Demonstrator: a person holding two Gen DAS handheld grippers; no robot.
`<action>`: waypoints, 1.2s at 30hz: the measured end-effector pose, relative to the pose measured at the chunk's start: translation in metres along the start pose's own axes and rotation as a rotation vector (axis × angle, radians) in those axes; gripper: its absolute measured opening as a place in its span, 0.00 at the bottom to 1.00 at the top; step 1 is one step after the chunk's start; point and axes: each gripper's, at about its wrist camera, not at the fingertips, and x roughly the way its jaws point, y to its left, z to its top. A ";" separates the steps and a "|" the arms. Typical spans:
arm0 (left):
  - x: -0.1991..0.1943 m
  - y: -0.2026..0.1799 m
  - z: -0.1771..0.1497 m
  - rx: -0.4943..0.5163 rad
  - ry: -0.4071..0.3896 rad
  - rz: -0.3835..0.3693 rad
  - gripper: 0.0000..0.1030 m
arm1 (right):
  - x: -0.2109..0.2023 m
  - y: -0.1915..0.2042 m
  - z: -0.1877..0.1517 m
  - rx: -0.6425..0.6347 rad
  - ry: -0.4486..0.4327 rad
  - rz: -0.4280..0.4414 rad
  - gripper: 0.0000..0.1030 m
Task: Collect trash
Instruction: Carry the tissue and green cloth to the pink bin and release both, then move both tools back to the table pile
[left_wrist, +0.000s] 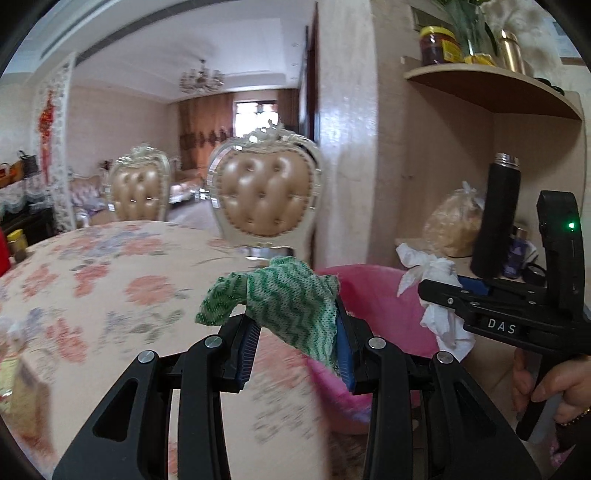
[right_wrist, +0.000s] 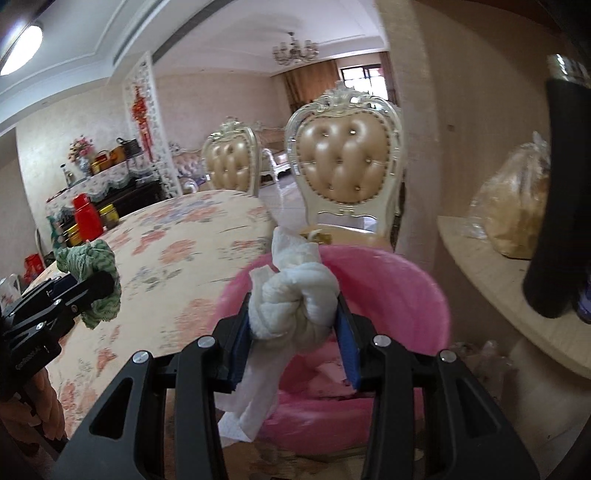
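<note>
Over the bin: right gripper (right_wrist: 293, 321) is hanging above the open mouth of the pink bin (right_wrist: 399, 280), its fingers (right_wrist: 240, 343) clenched on a knotted white tissue wad (right_wrist: 291, 306).
Beside the bin: left gripper (left_wrist: 295, 332) is sitting at the bin's rim on the worktop (left_wrist: 110, 288) side, fingers clamped on a green rag (left_wrist: 284, 299).
Key relation: bin is lying ahead of and below both sets of fingers; I judge the right hand nearer to a clean drop, the left needing to go further across the rim.
Long axis: tissue is trailing downward between the fingers, its loose tail hanging beside the bin's near wall.
Hidden: bin's floor is mostly covered by the tissue and fingers; what is lying inside is hard to make out.
Blur: worktop's flower pattern is smearing.
</note>
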 end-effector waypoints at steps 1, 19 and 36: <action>0.005 -0.003 0.001 0.002 0.004 -0.011 0.33 | 0.002 -0.005 0.001 0.006 0.001 -0.002 0.40; 0.091 -0.023 0.021 -0.017 0.055 -0.101 0.75 | 0.015 -0.055 0.008 0.082 -0.012 -0.002 0.44; -0.104 0.127 -0.036 -0.149 0.019 0.391 0.87 | 0.010 0.069 0.019 -0.012 -0.043 0.116 0.78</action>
